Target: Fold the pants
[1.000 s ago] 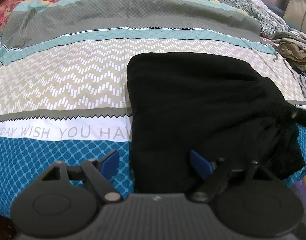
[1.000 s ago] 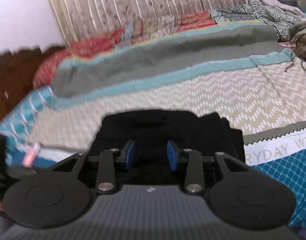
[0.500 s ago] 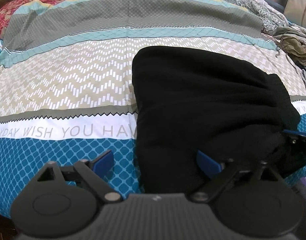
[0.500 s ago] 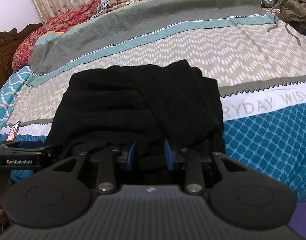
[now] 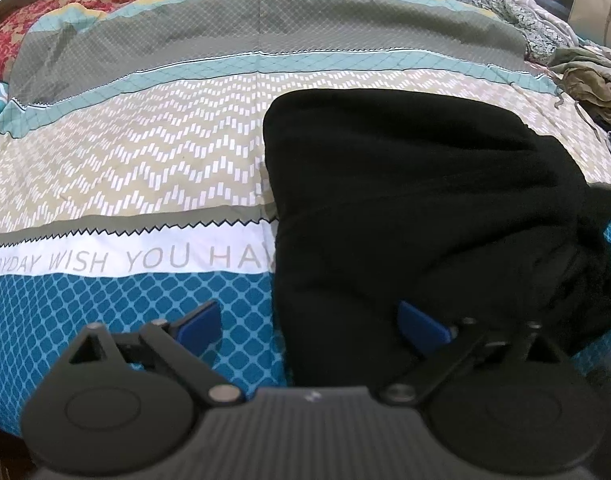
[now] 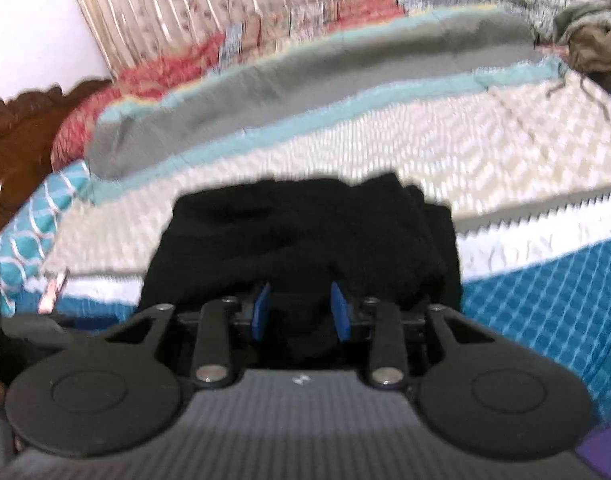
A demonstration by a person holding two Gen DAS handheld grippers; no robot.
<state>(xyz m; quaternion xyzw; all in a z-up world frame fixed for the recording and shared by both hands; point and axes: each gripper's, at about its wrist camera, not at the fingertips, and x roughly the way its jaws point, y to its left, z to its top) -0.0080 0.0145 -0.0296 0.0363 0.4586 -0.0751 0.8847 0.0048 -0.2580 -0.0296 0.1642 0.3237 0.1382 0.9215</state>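
The black pants (image 5: 417,208) lie folded in a thick bundle on the patterned bedspread (image 5: 145,168). My left gripper (image 5: 309,326) is open, its blue pads spread wide over the bundle's near left edge, one pad on the bedspread side and one over the black cloth. In the right wrist view, which is blurred, the pants (image 6: 305,232) fill the middle. My right gripper (image 6: 301,310) has its blue pads narrowly apart with black cloth between them; it looks shut on the pants' near edge.
A heap of olive and grey clothes (image 5: 585,80) lies at the bed's far right. Red patterned bedding (image 5: 65,4) lies at the far left. A dark wooden headboard (image 6: 17,136) and a pleated curtain (image 6: 225,8) show in the right wrist view.
The right gripper has pulled back and lifted, so its view is blurred and shows more of the curtain. The left gripper stays open and has barely moved.
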